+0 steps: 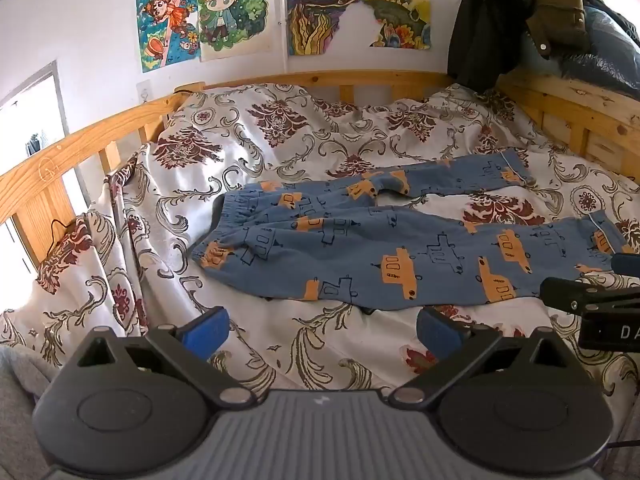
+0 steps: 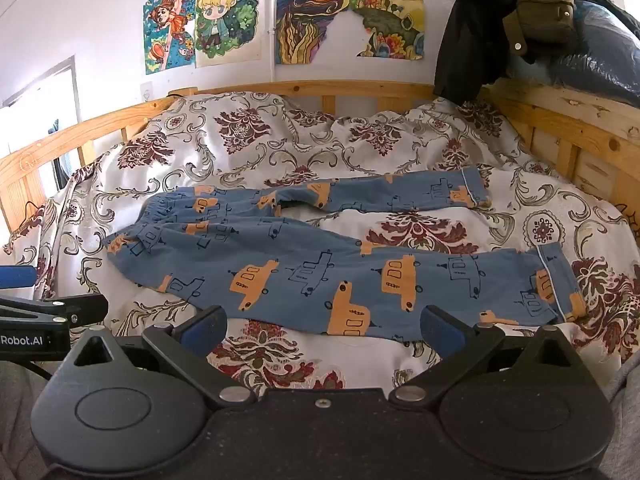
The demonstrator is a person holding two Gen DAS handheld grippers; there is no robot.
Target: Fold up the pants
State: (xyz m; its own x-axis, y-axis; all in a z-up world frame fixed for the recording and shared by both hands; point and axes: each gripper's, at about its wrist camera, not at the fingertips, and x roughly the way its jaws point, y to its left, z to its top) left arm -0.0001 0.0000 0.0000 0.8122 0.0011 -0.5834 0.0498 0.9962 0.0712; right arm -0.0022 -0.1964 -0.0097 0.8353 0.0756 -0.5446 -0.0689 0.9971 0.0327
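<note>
Blue pants (image 1: 360, 248) (image 2: 320, 276) printed with orange and outlined vehicles lie spread flat on the bed, waistband to the left, both legs running right with a gap between them. My left gripper (image 1: 320, 330) hovers open just short of the near leg's front edge, nothing between its blue pads (image 1: 208, 330). My right gripper (image 2: 324, 328) is open too, its blue pads (image 2: 440, 328) just above the near leg's lower edge, touching nothing. The right gripper's body (image 1: 592, 300) shows at the right edge of the left wrist view.
A white bedspread (image 2: 280, 152) with maroon and grey floral scrolls covers the bed. A wooden rail (image 1: 320, 80) runs around the back and sides. Dark jackets (image 2: 500, 20) hang over the right corner. Drawings (image 2: 224, 20) are taped on the wall.
</note>
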